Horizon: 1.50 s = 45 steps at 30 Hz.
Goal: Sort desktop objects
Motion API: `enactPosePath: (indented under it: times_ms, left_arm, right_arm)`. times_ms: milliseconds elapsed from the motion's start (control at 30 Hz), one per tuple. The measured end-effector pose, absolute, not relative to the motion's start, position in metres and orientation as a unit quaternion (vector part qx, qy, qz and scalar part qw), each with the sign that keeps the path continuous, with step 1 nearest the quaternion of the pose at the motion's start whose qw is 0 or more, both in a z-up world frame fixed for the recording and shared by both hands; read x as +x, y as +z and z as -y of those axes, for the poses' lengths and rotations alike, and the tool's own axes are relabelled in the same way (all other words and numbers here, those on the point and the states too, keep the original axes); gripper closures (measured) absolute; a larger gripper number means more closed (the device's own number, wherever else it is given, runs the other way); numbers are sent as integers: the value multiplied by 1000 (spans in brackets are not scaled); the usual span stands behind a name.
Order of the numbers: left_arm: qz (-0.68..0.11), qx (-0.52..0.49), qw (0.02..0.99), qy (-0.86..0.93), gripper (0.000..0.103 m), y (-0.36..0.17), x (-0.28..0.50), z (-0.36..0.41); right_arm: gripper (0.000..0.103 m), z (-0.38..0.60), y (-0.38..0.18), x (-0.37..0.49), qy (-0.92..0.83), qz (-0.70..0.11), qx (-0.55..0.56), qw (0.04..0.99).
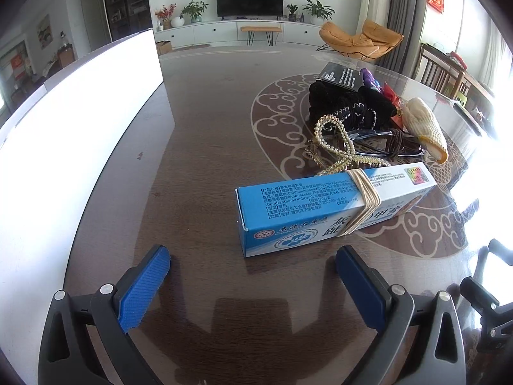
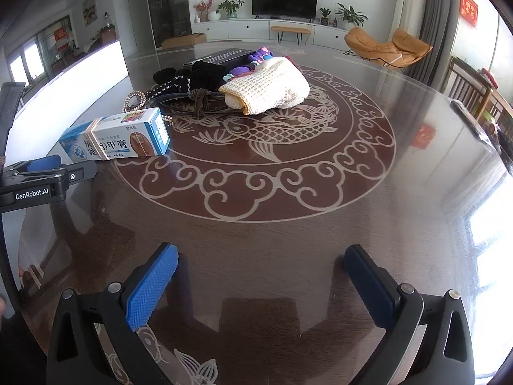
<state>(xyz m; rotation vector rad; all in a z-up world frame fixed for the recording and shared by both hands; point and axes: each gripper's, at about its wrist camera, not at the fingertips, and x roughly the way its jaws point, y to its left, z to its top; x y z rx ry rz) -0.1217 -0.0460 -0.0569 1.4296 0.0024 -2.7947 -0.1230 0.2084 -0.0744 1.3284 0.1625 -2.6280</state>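
Here the left gripper gapes wide with nothing between its blue pads, low over the dark table. Just beyond its right finger lies the blue box, bound with rubber bands. Behind the box sit a pearl hair clip, black cloth and a cream knit piece. The right gripper also stands wide and empty, well apart from the pile.

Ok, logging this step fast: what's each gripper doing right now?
Left gripper: open, holding nothing; blue box ahead.
Right gripper: open, empty.
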Motion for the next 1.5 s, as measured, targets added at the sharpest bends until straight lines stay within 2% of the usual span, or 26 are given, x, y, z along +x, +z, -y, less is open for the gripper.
enactPosePath:
  times_ms: [1500]
  left_arm:
    - [-1, 455, 1, -890, 0, -56, -122, 46]
  right_arm:
    - [0, -210, -72, -118, -888, -57, 446, 93]
